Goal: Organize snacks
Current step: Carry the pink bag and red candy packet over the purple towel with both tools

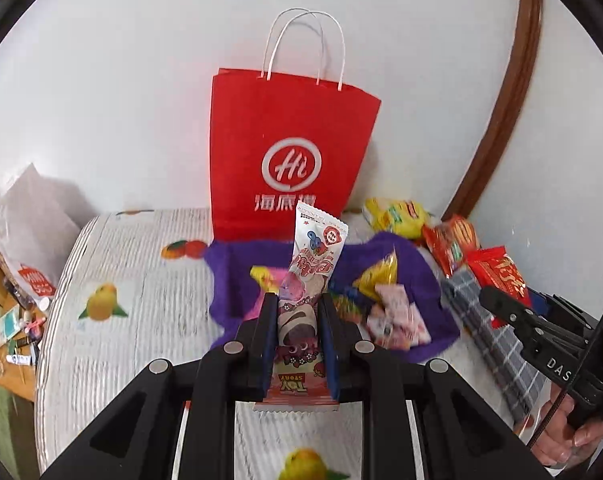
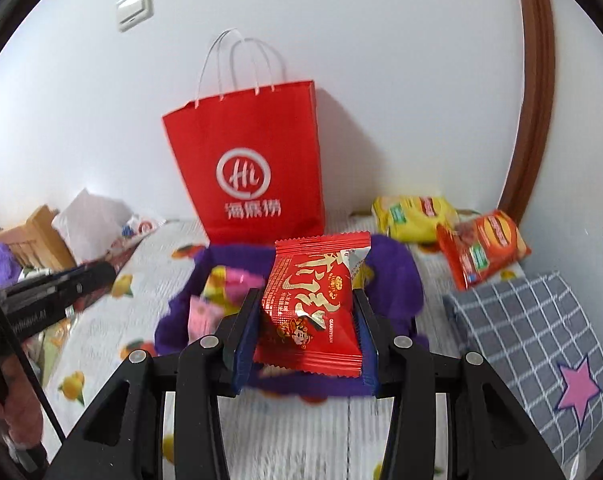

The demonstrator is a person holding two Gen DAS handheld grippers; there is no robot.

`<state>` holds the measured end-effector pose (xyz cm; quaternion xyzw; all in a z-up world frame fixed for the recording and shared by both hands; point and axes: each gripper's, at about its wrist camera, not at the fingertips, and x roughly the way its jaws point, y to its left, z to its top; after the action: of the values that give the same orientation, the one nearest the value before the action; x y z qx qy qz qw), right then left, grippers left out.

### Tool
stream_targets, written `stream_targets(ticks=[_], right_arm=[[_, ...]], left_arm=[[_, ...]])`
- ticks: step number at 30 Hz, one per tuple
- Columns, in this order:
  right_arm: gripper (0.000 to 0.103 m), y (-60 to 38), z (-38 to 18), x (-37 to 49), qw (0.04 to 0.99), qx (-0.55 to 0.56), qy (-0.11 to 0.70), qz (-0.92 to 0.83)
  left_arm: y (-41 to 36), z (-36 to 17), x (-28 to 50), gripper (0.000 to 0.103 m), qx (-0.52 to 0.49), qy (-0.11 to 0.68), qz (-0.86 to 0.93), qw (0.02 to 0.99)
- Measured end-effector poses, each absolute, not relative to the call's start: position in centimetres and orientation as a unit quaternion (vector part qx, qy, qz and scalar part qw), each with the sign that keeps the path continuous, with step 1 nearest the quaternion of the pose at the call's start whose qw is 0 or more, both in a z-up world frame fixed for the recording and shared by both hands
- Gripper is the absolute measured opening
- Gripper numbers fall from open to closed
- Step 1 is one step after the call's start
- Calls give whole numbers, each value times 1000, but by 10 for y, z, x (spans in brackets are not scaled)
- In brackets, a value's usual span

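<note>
Left wrist view: the left gripper (image 1: pixel 297 320) is pinching one long pink-and-white Toy Story snack packet (image 1: pixel 307 280) between nearly closed fingers, the packet standing upright above the purple cloth (image 1: pixel 237 264). One red Haidilao paper bag (image 1: pixel 289 152) is standing upright just behind that cloth, against the white wall, its two white handle loops sticking up. On the cloth several small wrapped snacks are lying, among them one yellow wrapper (image 1: pixel 377 276) and a pink packet (image 1: pixel 401 312); blur is hiding an exact count. Right of the bag, one yellow snack bag (image 1: pixel 397 216) and one orange-red one (image 1: pixel 453 244) are lying near the wall. The right gripper (image 1: pixel 501 304) is showing at the frame's right edge with a red packet (image 1: pixel 497 276). Left of the cloth, the fruit-print tablecloth (image 1: pixel 133 272) is lying bare out to its rounded edge.

Right wrist view: the right gripper (image 2: pixel 305 320) is clamping one red snack packet (image 2: pixel 313 312) with gold lettering, its fingers set only as wide as the packet, in front of the red paper bag (image 2: pixel 253 160). Right of the bag, one yellow bag (image 2: pixel 413 216) and one orange bag (image 2: pixel 481 248) are lying; nearer, one grey checked cloth (image 2: pixel 521 320) with a pink star is reaching the table's right side.
</note>
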<state>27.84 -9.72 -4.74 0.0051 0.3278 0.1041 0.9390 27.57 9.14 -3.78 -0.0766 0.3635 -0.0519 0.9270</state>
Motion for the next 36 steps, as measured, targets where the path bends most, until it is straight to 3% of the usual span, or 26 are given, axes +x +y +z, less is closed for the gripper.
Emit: stream_targets(ticks=[11, 24, 36], right_arm=[[44, -89, -32, 358, 919, 45, 370, 126], [44, -97, -100, 421, 868, 53, 466, 167], [44, -95, -145, 440, 826, 39, 536, 171]], left_arm=[[92, -29, 333, 19, -99, 365, -25, 925], [107, -91, 383, 19, -121, 433, -1, 893], [120, -106, 389, 19, -148, 451, -2, 880]])
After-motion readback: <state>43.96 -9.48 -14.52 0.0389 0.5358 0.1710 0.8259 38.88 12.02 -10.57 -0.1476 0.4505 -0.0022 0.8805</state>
